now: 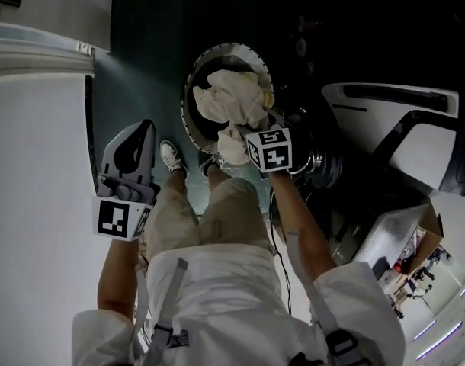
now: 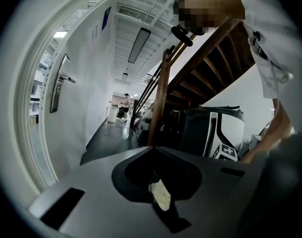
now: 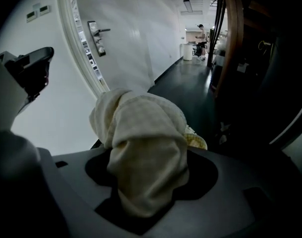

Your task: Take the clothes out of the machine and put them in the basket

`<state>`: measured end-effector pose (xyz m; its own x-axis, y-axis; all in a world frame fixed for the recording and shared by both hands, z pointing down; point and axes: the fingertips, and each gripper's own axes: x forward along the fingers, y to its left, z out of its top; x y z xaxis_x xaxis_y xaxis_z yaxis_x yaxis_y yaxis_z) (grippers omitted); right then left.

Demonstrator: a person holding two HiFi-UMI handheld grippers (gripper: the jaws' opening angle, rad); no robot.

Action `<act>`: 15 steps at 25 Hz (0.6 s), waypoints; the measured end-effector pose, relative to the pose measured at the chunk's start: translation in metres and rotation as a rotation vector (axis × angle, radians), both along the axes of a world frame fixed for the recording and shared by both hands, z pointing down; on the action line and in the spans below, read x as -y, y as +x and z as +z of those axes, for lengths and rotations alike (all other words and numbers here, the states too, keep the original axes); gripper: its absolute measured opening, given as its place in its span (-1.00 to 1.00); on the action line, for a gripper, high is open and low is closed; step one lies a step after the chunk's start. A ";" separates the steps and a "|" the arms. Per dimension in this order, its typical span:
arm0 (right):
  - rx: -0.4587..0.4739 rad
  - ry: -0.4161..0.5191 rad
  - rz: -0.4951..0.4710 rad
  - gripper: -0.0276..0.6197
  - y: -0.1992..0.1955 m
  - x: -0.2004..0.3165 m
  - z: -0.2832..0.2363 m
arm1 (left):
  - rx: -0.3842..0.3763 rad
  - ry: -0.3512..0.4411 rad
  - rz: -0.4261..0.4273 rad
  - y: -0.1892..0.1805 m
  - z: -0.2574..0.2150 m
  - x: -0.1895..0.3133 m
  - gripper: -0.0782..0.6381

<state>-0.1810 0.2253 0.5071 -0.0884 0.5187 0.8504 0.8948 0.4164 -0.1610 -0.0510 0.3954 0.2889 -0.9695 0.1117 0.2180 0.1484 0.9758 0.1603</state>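
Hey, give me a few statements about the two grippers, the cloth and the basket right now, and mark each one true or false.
1. The right gripper is clamped on a cream cloth. True.
2. The left gripper grips a garment too. False: its jaws are together with no cloth between them.
3. In the head view, the cloth is over the round basket. True.
4. The basket stands on a white table. False: it stands on the dark floor, near the person's shoes.
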 end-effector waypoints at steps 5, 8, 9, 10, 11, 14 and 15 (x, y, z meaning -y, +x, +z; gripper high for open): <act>-0.064 0.031 0.051 0.02 -0.013 -0.006 0.107 | -0.036 0.014 0.026 -0.003 0.069 0.001 -0.75; -0.078 0.066 0.062 0.03 -0.017 -0.005 0.166 | -0.046 0.025 0.013 0.000 0.107 0.002 -0.75; -0.085 0.081 0.062 0.03 -0.016 -0.004 0.186 | -0.051 0.030 0.005 0.001 0.118 0.003 -0.75; -0.092 0.098 0.059 0.03 -0.016 -0.003 0.206 | -0.055 0.035 -0.001 0.002 0.128 0.003 -0.75; -0.096 0.118 0.052 0.03 -0.015 -0.002 0.224 | -0.059 0.039 -0.005 0.003 0.137 0.004 -0.75; -0.102 0.169 0.033 0.03 -0.016 -0.002 0.272 | -0.075 0.050 -0.008 0.005 0.163 0.007 -0.75; -0.107 0.180 0.033 0.03 -0.017 -0.003 0.285 | -0.082 0.055 -0.010 0.008 0.171 0.008 -0.75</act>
<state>-0.1978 0.2279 0.7925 -0.0070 0.3562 0.9344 0.8621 0.4756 -0.1748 -0.0433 0.3876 0.4600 -0.9473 0.1067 0.3022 0.1726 0.9644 0.2004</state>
